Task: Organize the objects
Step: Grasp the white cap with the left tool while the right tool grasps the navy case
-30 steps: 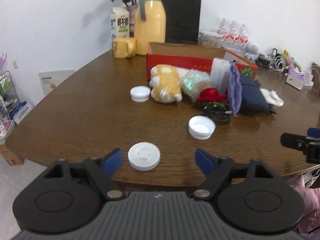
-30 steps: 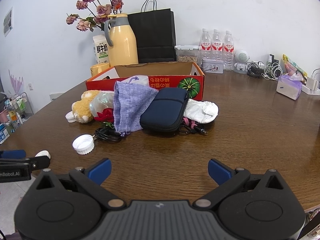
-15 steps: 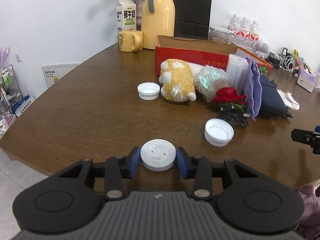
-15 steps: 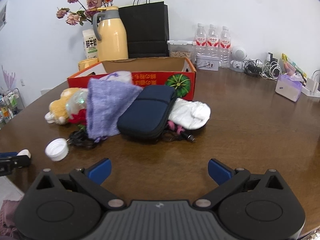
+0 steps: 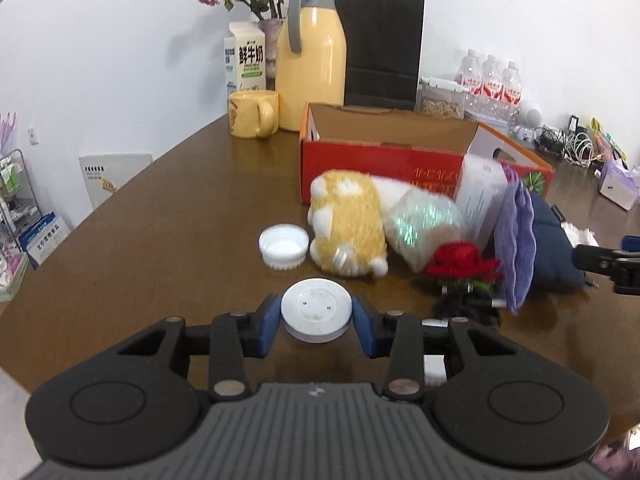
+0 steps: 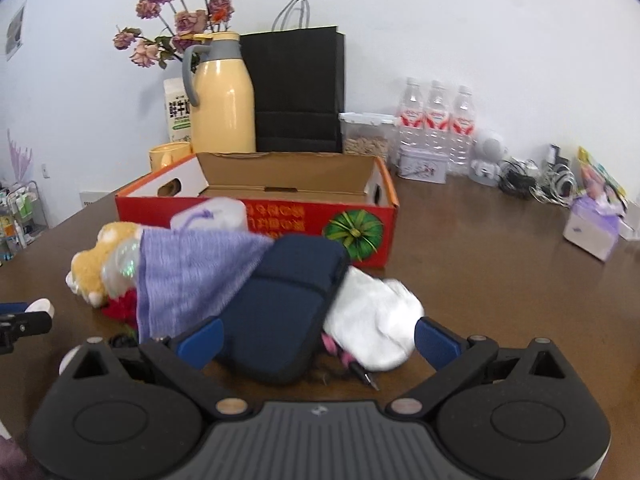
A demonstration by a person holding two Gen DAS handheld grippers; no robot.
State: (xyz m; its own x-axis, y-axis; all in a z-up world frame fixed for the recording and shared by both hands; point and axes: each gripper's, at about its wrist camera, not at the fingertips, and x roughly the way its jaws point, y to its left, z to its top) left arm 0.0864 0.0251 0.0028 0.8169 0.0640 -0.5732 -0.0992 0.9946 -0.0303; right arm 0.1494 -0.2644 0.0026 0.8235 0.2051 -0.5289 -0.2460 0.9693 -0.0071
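Observation:
My left gripper (image 5: pixel 316 318) is shut on a white round lid (image 5: pixel 316 308) and holds it above the wooden table (image 5: pixel 160 232). Ahead lie another white cap (image 5: pixel 283 246), a yellow plush toy (image 5: pixel 347 228), a clear crinkly bag (image 5: pixel 424 230), a red rose (image 5: pixel 460 264), a purple knit pouch (image 5: pixel 516 248) and an open red cardboard box (image 5: pixel 384 160). My right gripper (image 6: pixel 318 340) is open, its fingers either side of a dark blue case (image 6: pixel 284 312) and a white cloth (image 6: pixel 376 320). The purple pouch (image 6: pixel 192 276) lies left of the case.
A yellow thermos (image 5: pixel 310 56), yellow mug (image 5: pixel 252 114), milk carton (image 5: pixel 245 60), flower vase and black paper bag (image 5: pixel 380 40) stand behind the box. Water bottles (image 6: pixel 436 120), a tin, cables and a tissue pack (image 6: pixel 592 232) are at the back right. The table edge is close on the left.
My left gripper closed on the white lid, lifted it and moved forward toward the pile. My right gripper moved forward to the blue case and white cloth, still open.

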